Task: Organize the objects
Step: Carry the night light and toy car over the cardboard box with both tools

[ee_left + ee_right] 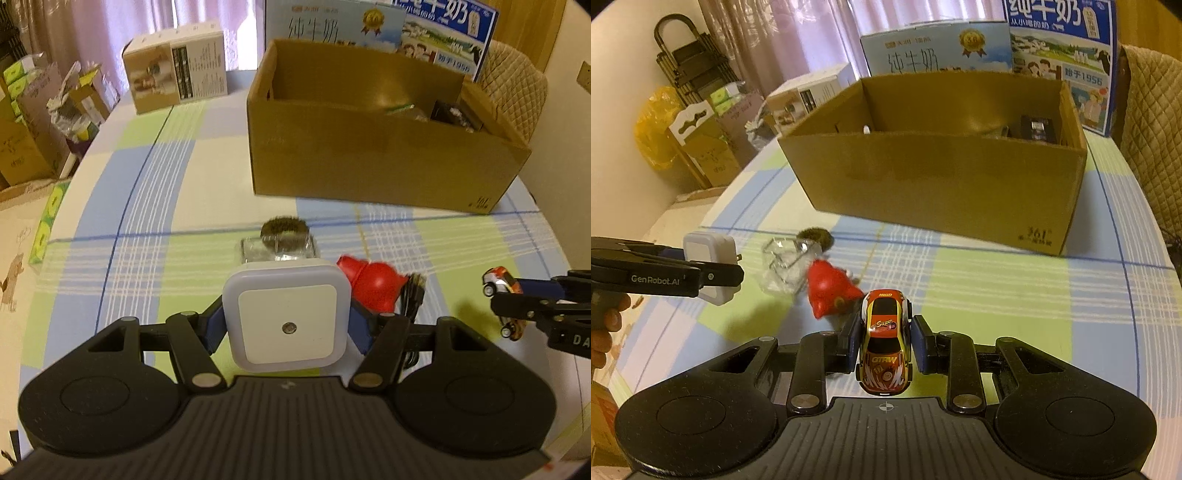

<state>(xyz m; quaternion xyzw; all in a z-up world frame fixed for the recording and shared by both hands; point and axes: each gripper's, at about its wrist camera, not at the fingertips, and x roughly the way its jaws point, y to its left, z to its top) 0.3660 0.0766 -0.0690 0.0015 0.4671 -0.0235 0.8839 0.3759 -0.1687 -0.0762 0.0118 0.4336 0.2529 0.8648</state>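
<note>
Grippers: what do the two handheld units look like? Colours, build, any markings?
Both match: matte black plastic, a ribbed centre plate flanked by two round housings, linkage bars with silver pivot pins, and blue pads on the fingers. The left gripper carries white "GenRobot.AI" lettering on its side, seen from the right wrist. The right gripper shows white letters "DA", cut off. No cables or sleeves visible.

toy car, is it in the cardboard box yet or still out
Out. The toy car is clamped in the right claw, above the tablecloth and short of the cardboard box.

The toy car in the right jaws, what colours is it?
Red, orange and yellow toy car, white flames; clearest in the right wrist view.
</note>
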